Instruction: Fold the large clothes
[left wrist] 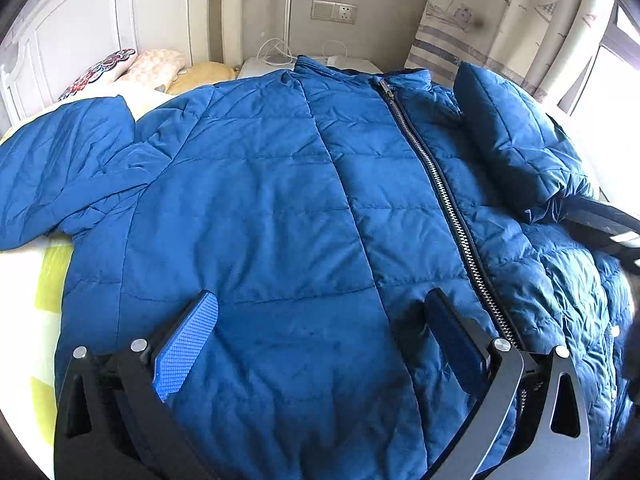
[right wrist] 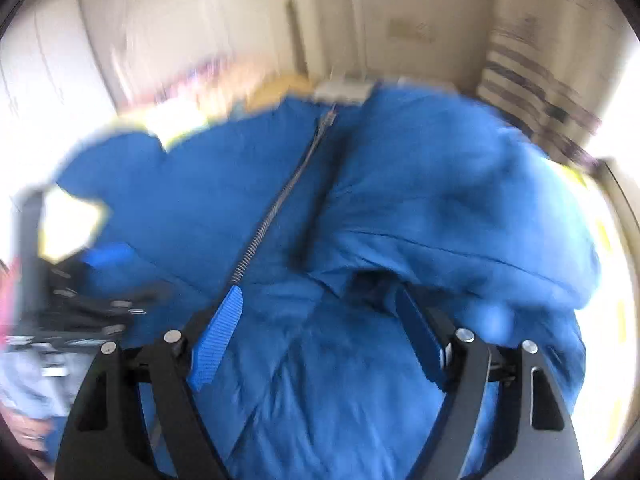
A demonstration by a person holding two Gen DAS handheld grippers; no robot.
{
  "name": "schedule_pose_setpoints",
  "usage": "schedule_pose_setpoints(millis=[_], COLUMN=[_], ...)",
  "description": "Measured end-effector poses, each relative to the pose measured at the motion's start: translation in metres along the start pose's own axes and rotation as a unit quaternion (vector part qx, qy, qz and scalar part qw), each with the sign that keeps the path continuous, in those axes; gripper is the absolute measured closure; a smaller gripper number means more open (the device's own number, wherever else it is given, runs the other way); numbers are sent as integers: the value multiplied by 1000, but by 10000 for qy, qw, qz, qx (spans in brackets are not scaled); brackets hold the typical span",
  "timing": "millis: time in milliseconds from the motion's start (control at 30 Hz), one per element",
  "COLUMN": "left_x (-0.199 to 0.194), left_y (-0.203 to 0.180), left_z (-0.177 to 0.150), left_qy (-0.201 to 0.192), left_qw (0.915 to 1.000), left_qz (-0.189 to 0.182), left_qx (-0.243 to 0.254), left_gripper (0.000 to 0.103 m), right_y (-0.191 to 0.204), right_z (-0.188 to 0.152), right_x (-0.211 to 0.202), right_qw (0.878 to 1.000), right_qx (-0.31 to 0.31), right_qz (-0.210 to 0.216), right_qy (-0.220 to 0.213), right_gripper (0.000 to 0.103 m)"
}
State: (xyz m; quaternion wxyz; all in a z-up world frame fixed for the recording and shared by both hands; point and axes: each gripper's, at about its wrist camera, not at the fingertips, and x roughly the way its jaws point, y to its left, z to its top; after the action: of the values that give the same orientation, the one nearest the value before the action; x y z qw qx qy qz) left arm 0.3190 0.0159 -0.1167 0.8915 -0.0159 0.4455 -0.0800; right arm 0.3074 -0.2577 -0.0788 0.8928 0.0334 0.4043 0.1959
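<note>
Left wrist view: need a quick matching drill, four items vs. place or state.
Things:
1. jacket
2. zipper
3. one sleeve
4. pillows

Place or state:
A. closed, running up the front
B. at the head of the bed
C. spread front side up on the bed
D. folded over onto the front

Pairs: 1-C, 2-A, 3-D, 4-B

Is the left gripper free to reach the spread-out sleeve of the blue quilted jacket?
Probably yes: the left gripper is open and empty over the jacket, and nothing lies between it and that sleeve.
</note>
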Motion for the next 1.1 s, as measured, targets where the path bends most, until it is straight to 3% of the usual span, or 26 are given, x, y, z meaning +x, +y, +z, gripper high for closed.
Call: schedule_pose_setpoints(millis=[100, 167, 300, 367, 433, 467, 567, 667, 700, 767, 800, 833, 900, 967, 1033, 1100], left_x=[0, 0, -3, -5, -5, -5, -6, -8, -9, -10, -11, -12, -13, -14, -13, -14], left_y=[-1, -1, 7, 11, 12, 12, 12, 18, 21, 24, 25, 27, 29, 31, 32, 32], left_z=[1, 1, 2, 2, 2, 2, 2, 2, 2, 1, 0, -1, -2, -2, -2, -1], left_qy=[10, 3, -65, -96, -107, -109, -142, -179, -186, -220, -233, -251, -284, -303, -288, -280], left_qw=[10000, 10000, 9997, 9993, 9991, 9992, 9990, 9979, 9972, 9961, 9958, 9952, 9942, 9932, 9926, 9922], left_qz=[20, 13, -134, -229, -260, -257, -272, -430, -507, -621, -650, -698, -765, -833, -874, -915], left_qx=[4, -3, -185, -279, -306, -303, -327, -458, -513, -590, -609, -641, -698, -757, -792, -805], left_gripper=[4, 4, 4, 4, 4, 4, 4, 4, 4, 4, 4, 4, 4, 4, 4, 4], right_y=[-61, -116, -192, -201, -195, -181, -130, -63, -37, 16, 39, 50, 63, 39, 9, -48], right_z=[-9, -14, -37, -40, -38, -31, -10, 12, 19, 33, 37, 38, 28, 27, 19, 4], right_x=[-52, -66, -44, -37, -50, -61, -81, -92, -89, -77, -73, -72, -84, -87, -91, -85], right_qw=[9923, 9749, 9302, 9227, 9282, 9348, 9557, 9734, 9769, 9763, 9740, 9737, 9723, 9762, 9838, 9914], right_qx=[1017, 1983, 3600, 3777, 3574, 3279, 2346, 1270, 905, 167, -146, -326, -660, -567, -298, 279], right_qz=[-34, -103, 431, 446, 175, 62, -98, 279, 567, 1539, 1814, 1831, 1708, 1410, 915, 18], right_qy=[-709, -1003, -575, -628, -1024, -1366, -1776, -1887, -1853, -1512, -1350, -1318, -1453, -1545, -1516, -1278], right_gripper=[25, 21, 20, 34, 71, 77, 81, 82, 80, 63, 41, 32, 32, 32, 32, 32])
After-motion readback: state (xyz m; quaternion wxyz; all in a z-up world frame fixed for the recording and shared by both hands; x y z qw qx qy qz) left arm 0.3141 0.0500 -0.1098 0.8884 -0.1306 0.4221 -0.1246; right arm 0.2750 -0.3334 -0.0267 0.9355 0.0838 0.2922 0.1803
